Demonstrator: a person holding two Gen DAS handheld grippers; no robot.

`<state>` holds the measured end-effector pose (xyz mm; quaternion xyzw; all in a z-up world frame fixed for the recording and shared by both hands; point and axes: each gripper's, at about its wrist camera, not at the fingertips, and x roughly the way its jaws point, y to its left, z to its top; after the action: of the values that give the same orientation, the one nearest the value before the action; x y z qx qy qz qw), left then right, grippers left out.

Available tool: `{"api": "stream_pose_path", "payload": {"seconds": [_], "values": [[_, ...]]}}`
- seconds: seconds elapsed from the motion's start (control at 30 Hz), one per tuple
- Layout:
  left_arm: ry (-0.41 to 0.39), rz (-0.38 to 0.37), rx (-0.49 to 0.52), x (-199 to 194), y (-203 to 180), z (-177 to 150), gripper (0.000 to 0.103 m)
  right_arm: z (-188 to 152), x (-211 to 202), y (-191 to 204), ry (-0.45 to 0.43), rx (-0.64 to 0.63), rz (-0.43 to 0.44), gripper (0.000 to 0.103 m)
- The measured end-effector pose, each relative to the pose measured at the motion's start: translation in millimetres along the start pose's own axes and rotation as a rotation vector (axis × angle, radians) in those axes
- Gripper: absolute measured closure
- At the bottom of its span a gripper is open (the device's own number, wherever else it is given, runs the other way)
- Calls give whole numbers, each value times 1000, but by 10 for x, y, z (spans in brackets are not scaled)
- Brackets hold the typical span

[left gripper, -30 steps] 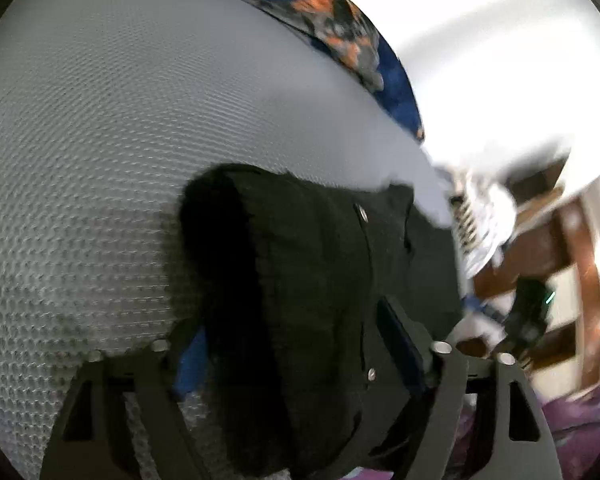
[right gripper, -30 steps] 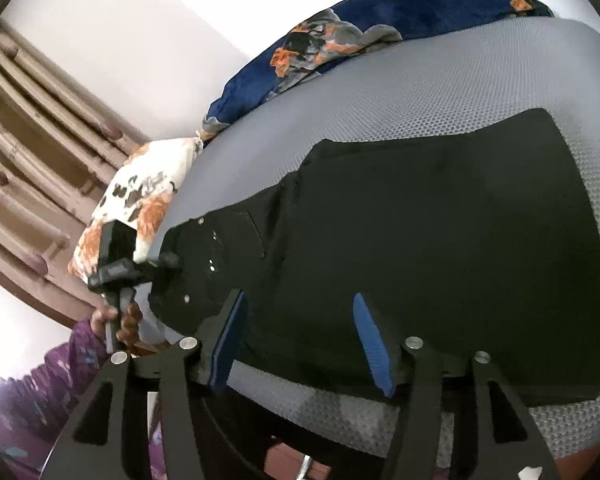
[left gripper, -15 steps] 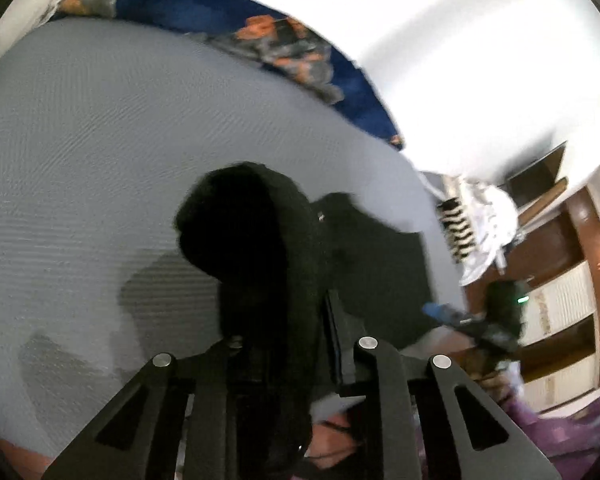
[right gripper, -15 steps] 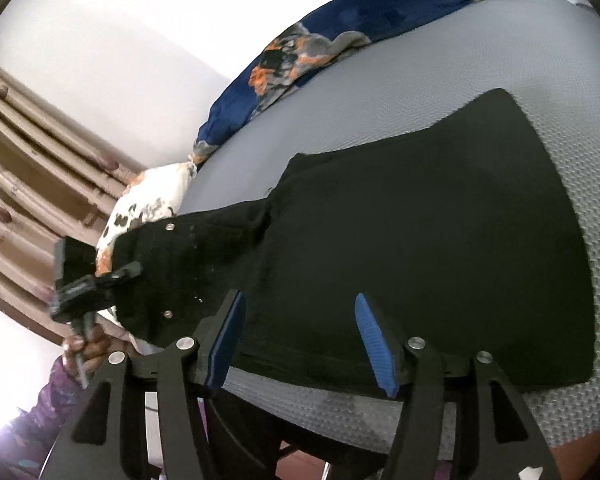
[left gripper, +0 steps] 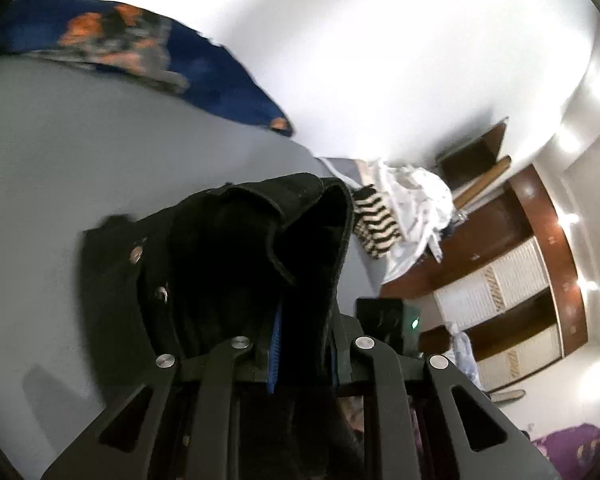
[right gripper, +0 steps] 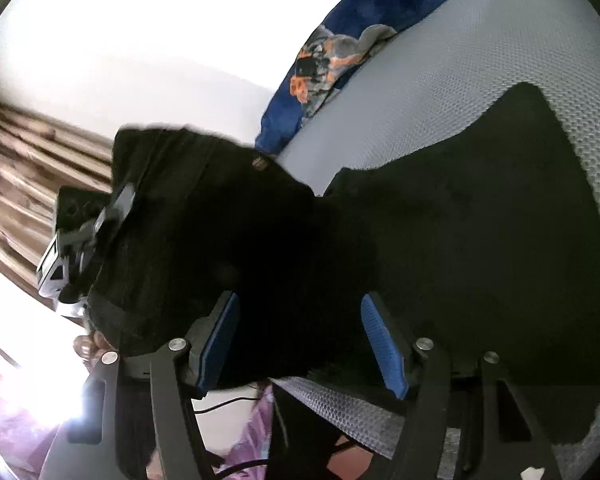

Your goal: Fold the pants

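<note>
The left hand-held gripper point(left gripper: 300, 354) has closed narrow on the waist end of the pants point(left gripper: 236, 264) and lifted it off the bed point(left gripper: 60, 168), where a second ago that end lay flat between wide jaws. The rest of the pants point(right gripper: 460, 220) lies spread on the bed. The right hand-held gripper point(right gripper: 300, 340) hangs over the near hem, its jaws opening and pressing on nothing. The fold-over seems under way.

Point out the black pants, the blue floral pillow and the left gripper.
black pants point(right gripper: 480, 240), right wrist view, flat leg on the bed.
blue floral pillow point(right gripper: 332, 64), right wrist view, patterned middle.
left gripper point(left gripper: 300, 344), left wrist view, between its fingertips.
</note>
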<state>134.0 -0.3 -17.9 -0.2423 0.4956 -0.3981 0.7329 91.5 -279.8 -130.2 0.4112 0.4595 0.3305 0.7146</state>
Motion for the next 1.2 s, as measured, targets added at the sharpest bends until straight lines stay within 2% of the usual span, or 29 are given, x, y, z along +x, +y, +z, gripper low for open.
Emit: {"api": "stream_pose_path", "payload": {"seconds": [0.07, 0.13, 0.2, 0.27, 0.33, 0.43, 0.53, 0.6, 0.67, 0.73, 0.8, 0.83, 0.87, 0.9, 0.93, 0.97, 1.07, 1.2], "values": [[25, -11, 9, 359, -120, 93, 84, 35, -140, -106, -15, 16, 8, 33], [53, -11, 6, 720, -188, 139, 78, 53, -265, -232, -24, 26, -15, 32], [77, -52, 1, 969, -197, 154, 70, 55, -335, -392, -8, 46, -47, 32], [142, -91, -51, 1261, -153, 176, 68, 17, -370, -580, -1, 84, -92, 32], [168, -115, -77, 1420, -143, 178, 65, -40, -422, -706, -23, 128, -57, 34], [164, -97, -50, 1357, -183, 152, 61, -85, -533, -745, -55, 133, -30, 32], [127, -8, 8, 1080, -190, 101, 51, -37, -547, -749, -65, 152, 23, 17], [101, 17, -9, 875, -95, 65, 44, 29, -526, -714, -67, 155, 37, 9], [74, 43, -50, 657, 66, -25, 43, 126, -457, -677, -36, 152, 40, 9], [66, 92, -64, 505, 171, -153, 43, 193, -404, -612, -12, 134, 9, 7], [67, 171, -38, 377, 215, -324, 43, 265, -295, -545, 53, 94, -106, 6], [64, 192, -24, 367, 211, -379, 43, 302, -221, -523, 81, 77, -131, 7], [62, 227, -6, 330, 204, -453, 42, 334, -154, -482, 96, 56, -160, 14], [61, 251, 3, 280, 221, -524, 42, 364, -69, -441, 113, 31, -214, 45], [57, 261, 3, 233, 239, -606, 42, 390, 22, -429, 136, 11, -248, 69], [54, 260, 0, 170, 274, -664, 42, 406, 106, -412, 163, -12, -299, 84], [48, 312, -9, 131, 389, -765, 42, 408, 82, -324, 140, -50, -317, 88], [28, 352, -47, 59, 569, -815, 42, 348, -248, -107, 41, -97, -284, 91]]}}
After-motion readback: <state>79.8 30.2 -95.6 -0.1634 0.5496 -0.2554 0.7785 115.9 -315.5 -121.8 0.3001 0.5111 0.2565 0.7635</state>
